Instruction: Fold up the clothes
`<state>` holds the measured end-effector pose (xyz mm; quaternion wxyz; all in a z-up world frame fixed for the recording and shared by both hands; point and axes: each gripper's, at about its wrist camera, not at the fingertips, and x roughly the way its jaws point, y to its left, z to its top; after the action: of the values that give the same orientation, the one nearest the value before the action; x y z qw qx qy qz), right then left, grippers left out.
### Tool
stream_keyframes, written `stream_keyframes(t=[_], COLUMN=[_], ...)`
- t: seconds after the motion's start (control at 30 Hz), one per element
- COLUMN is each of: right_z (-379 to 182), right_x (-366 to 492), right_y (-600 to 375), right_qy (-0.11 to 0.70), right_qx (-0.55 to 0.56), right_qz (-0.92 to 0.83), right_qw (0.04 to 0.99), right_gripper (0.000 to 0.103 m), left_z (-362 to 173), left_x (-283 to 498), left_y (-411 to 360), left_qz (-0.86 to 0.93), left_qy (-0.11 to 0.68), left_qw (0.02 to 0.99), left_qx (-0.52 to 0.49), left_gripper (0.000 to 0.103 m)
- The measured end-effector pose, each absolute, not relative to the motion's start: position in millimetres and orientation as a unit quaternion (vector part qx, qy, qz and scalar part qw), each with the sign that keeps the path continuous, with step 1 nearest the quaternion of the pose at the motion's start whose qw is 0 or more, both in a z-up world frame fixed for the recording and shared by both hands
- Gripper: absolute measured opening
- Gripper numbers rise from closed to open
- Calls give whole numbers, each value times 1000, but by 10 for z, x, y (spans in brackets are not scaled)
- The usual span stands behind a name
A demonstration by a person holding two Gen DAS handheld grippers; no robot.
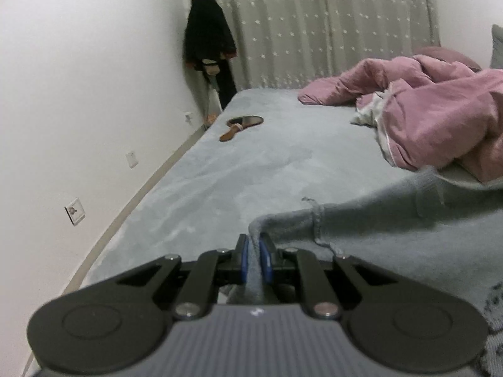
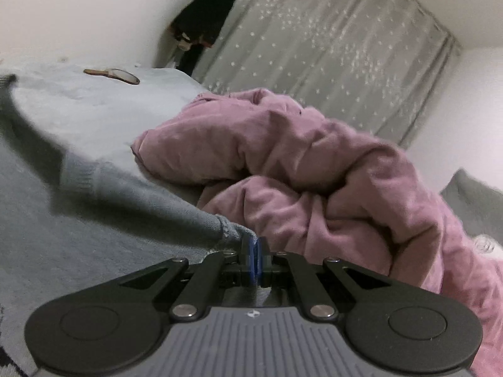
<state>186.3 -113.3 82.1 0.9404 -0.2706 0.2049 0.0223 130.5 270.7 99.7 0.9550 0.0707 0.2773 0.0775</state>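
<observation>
So the grey sweater [image 1: 393, 245] is spread over the near end of the bed [image 1: 239, 169], which has a fuzzy pale grey-blue cover. The left gripper [image 1: 254, 259] has its blue pads pinched tight on a corner of the sweater's edge, fabric bunched up between them. The right gripper [image 2: 253, 259] is doing the same thing, pads pressed together on a ribbed bit of the sweater [image 2: 132, 201], looks like a cuff or hem, hard to say which.

Right next to that there's a big crumpled pink duvet [image 2: 314, 169] heaped on the right side of the bed, touching the sweater's far edge. Further up the bed a hand mirror [image 1: 240, 125] with a wooden handle lies by itself. At the back: white wall [image 1: 78, 94] with sockets, grey star-dotted curtain [image 1: 330, 25], and a dark coat [image 1: 207, 37] hanging in the corner.
</observation>
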Motion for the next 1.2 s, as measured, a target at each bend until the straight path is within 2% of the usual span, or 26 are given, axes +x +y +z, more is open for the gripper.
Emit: stream_keyframes(t=[0.3,0.53,0.73,0.93,1.2], right_z=[630,745,420,398,407], right_x=[2083,2205,2351,2399,2492], right_y=[-1152,-1194,-1085,-1060,-922], right_qy=[238,230,274,255,246], right_qx=[-248,-160,-183,-184,-187], right_qz=[26,31,20,10,10], right_qw=[939,959,944,949,951], right_gripper=[3,3,3,3,3], left_z=[806,946,679,581,591], left_x=[1618,1780,2030,2174,2273], left_y=[2677,2788,2719,2846,2969], left_qz=[89,111,116,120,145], left_qy=[298,272,295,302,278], left_qw=[947,953,945,945,949], left_qx=[81,67,80,31,21], left_gripper=[9,9,9,9,7])
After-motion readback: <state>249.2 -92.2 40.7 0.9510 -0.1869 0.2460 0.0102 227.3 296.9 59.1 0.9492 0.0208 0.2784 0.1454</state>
